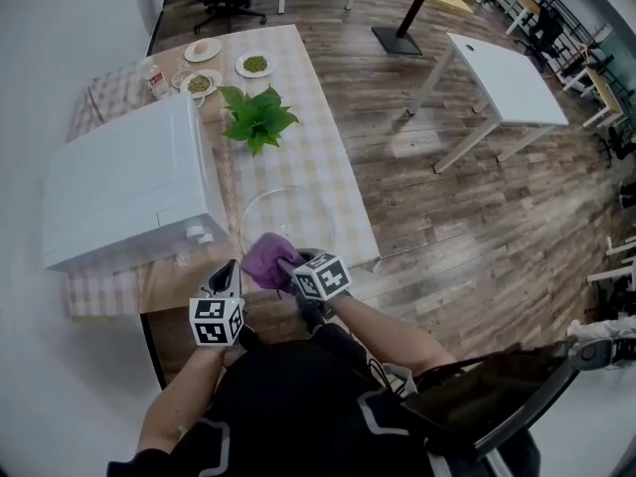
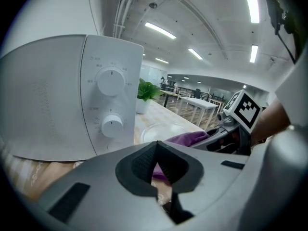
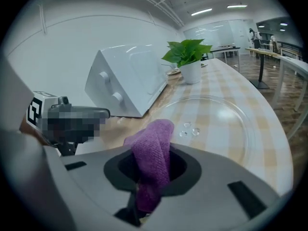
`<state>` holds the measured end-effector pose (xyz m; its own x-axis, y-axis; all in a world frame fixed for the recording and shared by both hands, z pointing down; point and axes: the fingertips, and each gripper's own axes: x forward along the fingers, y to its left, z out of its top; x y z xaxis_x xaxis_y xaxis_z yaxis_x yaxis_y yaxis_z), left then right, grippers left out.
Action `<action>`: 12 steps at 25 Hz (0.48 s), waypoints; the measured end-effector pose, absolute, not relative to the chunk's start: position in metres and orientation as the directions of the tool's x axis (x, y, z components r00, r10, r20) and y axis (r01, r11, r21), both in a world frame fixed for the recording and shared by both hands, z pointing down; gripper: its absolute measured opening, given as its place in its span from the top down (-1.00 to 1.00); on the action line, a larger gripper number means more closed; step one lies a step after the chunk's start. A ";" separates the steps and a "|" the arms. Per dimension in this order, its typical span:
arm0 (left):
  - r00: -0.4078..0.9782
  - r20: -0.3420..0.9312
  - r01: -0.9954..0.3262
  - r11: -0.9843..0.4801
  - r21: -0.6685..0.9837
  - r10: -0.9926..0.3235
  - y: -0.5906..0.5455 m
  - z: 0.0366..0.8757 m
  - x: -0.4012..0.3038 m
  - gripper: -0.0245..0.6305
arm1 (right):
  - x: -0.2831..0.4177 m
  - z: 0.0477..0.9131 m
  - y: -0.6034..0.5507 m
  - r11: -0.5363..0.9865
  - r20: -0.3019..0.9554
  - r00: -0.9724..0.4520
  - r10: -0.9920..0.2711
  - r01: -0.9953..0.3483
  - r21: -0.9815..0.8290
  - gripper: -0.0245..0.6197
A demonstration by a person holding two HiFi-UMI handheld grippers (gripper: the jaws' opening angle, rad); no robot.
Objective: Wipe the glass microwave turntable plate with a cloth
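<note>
Right fingers (image 3: 179, 170) clenched on cloth (image 3: 154, 148) (lengthwise along them, toward plate (image 3: 231, 124)), left fingers (image 2: 142, 165) closed

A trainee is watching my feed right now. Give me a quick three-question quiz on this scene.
1. True or false: the right tongs are shut on the purple cloth.
2. Relative to the microwave, the glass plate lies: A inside it; B beside it, on the checked tablecloth; C on top of it.
3. Fill in: farther along the table, past the plate, stands a potted ____.

Key: 1 true; 2 B; 3 plant.
</note>
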<state>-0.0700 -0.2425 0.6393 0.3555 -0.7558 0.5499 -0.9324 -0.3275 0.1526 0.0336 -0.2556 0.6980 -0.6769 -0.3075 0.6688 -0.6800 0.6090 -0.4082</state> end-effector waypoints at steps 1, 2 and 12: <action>0.359 0.552 -0.930 -0.339 0.143 -0.753 -0.243 0.641 -0.068 0.91 | 0.040 0.702 -0.256 0.601 0.678 -0.666 -0.311 -0.690 -0.403 0.70; 0.366 0.552 -0.926 -0.351 0.137 -0.749 -0.243 0.642 -0.065 0.91 | 0.047 0.705 -0.257 0.590 0.685 -0.656 -0.317 -0.702 -0.399 0.70; 0.430 0.552 -0.895 -0.415 0.161 -0.714 -0.246 0.648 -0.039 0.91 | 0.104 0.716 -0.264 0.493 0.719 -0.578 -0.386 -0.788 -0.369 0.70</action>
